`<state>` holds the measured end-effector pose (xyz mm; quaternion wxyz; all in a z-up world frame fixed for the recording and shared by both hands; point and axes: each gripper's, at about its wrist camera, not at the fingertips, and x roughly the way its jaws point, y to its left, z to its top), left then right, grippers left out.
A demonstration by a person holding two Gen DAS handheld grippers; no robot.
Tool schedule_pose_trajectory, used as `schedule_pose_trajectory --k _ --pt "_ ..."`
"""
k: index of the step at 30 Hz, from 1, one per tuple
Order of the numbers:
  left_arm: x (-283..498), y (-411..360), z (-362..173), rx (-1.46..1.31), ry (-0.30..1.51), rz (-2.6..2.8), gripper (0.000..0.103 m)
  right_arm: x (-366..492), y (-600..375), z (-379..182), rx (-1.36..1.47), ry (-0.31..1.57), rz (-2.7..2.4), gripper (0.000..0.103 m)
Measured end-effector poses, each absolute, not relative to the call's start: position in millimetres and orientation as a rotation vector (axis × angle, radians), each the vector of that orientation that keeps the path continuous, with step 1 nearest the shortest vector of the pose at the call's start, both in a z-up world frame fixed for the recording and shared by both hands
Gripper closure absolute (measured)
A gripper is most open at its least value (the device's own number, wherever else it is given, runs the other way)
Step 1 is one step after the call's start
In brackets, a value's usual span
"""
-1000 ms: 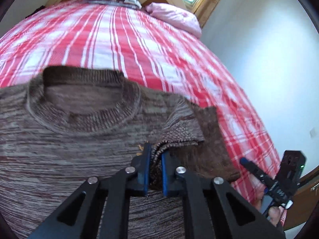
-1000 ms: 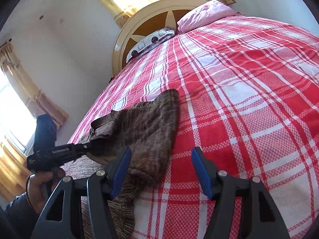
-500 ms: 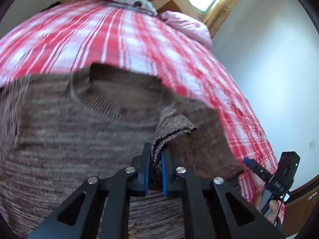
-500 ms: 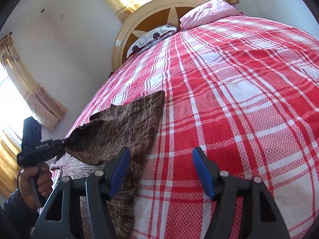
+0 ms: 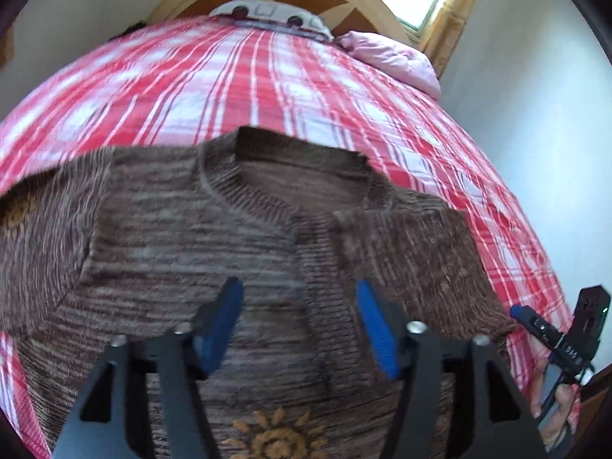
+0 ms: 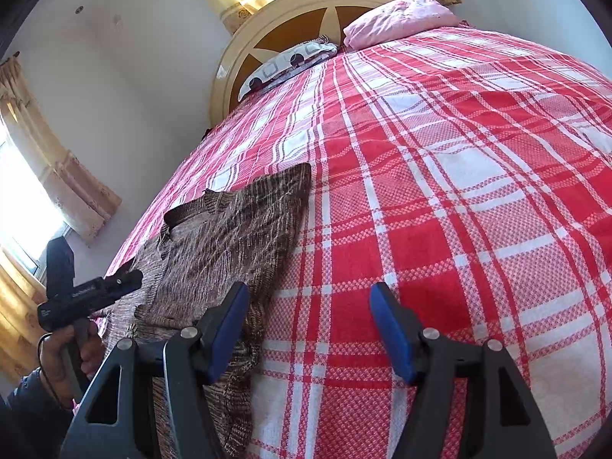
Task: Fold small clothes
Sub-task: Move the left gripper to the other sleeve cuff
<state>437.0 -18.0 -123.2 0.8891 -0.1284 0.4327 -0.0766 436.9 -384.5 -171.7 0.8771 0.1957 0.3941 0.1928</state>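
Left gripper (image 5: 298, 325) jaws are opening, with nothing pinched; the folded-in sleeve (image 5: 405, 252) lies under them on the sweater (image 5: 172, 229), apparently just released there to narrow the garment. Right gripper (image 6: 310, 332) jaws stand spread and empty over the bedspread (image 6: 440, 191), just beside the sweater's edge, likely waiting its turn. The sweater lies flat on the bed, collar toward the headboard (image 6: 290, 26).

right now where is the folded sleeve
In the left wrist view the folded sleeve lies across the brown sweater's right shoulder, below the collar.
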Motion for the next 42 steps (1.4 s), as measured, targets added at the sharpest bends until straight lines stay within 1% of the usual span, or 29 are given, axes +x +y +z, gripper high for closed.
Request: schedule_pose_trajectory --k 1,3,6,7,9,11,12,13,18,20,22,23,24,25,26,28,31,34,38,42 --pt "438 -25 -124 -0.236 0.900 -0.148 0.030 437 -385 -172 0.410 0.822 0.403 0.037" --pt "443 -32 -132 -0.163 0.941 -0.086 0.030 437 -385 -172 0.412 0.821 0.403 0.037" --pt "441 -34 -138 -0.131 0.975 -0.111 0.033 437 -385 -172 0.410 0.822 0.404 0.036" --pt "438 -36 -139 -0.105 0.972 -0.107 0.036 437 -385 -172 0.411 0.822 0.405 0.036" --pt "433 -40 -139 -0.058 0.962 -0.134 0.050 437 -385 -173 0.413 0.824 0.406 0.036" --pt "430 -39 -138 -0.058 0.959 -0.156 0.057 437 -385 -173 0.410 0.823 0.404 0.036" --pt "429 -39 -138 -0.049 0.960 -0.148 0.057 437 -385 -173 0.407 0.823 0.403 0.036" --pt "429 -39 -138 -0.035 0.960 -0.134 0.052 437 -386 -173 0.405 0.823 0.401 0.036" --pt "422 -27 -132 -0.008 0.983 -0.098 0.052 437 -387 -173 0.417 0.817 0.392 0.036" --pt "415 -14 -129 -0.017 0.982 -0.086 0.053 436 -388 -173 0.418 0.813 0.384 0.036" --pt "404 2 -125 -0.051 0.974 -0.075 0.052 435 -387 -172 0.411 0.811 0.373 0.036" --pt "397 14 -122 -0.070 0.968 -0.063 0.049 434 -387 -170 0.401 0.805 0.360 0.036" --pt "391 20 -121 -0.079 0.963 -0.055 0.043 431 -385 -166 0.381 0.789 0.349 0.036" --pt "384 30 -119 -0.089 0.953 -0.042 0.040 429 -378 -159 0.349 0.777 0.381 0.036" --pt "376 42 -116 -0.095 0.940 -0.032 0.034 429 -371 -153 0.323 0.785 0.397 0.036" --pt "366 56 -113 -0.084 0.920 -0.009 0.025 426 -340 -134 0.202 0.801 0.424 0.036" --pt "351 84 -107 -0.070 0.885 0.045 0.025 418 -275 -108 0.050 0.819 0.538 0.036" --pt "344 111 -105 -0.080 0.870 0.095 0.025 413 -212 -97 -0.111 0.832 0.566 0.036" --pt "334 151 -106 -0.110 0.853 0.151 0.024 422 -148 -108 -0.158 0.913 0.647 0.036" --pt "323 202 -114 -0.113 0.856 0.255 0.024 435 -114 -132 -0.210 0.956 0.621 0.036"
